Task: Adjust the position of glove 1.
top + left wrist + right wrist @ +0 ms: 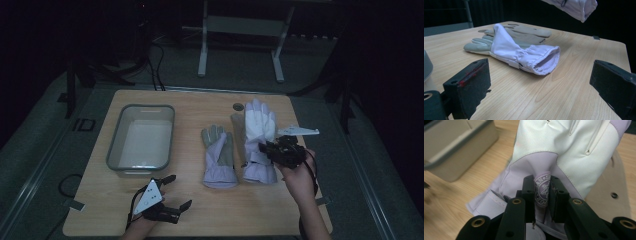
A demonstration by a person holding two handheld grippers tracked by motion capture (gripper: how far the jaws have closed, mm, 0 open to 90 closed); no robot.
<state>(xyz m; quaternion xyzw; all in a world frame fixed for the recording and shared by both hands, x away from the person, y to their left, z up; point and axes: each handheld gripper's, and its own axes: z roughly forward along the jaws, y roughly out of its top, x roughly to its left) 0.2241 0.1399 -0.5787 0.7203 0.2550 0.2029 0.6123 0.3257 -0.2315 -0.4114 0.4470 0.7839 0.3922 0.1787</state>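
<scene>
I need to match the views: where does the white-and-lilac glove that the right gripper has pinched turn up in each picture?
High view: the white-and-lilac glove lies right of centre, the right gripper on its cuff end.
Left gripper view: its cuff hangs at the top edge, off the table.
Right gripper view: it spans the centre, a printed fold clamped between the jaws.
Shared landmark: the grey plastic tub, at left and top left.

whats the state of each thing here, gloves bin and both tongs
right glove: back up, a fold of its fabric pinched, cuff raised
left glove: lying flat on the table, untouched
bin: upright, empty
right tongs: shut on the right glove
left tongs: open, holding nothing
</scene>
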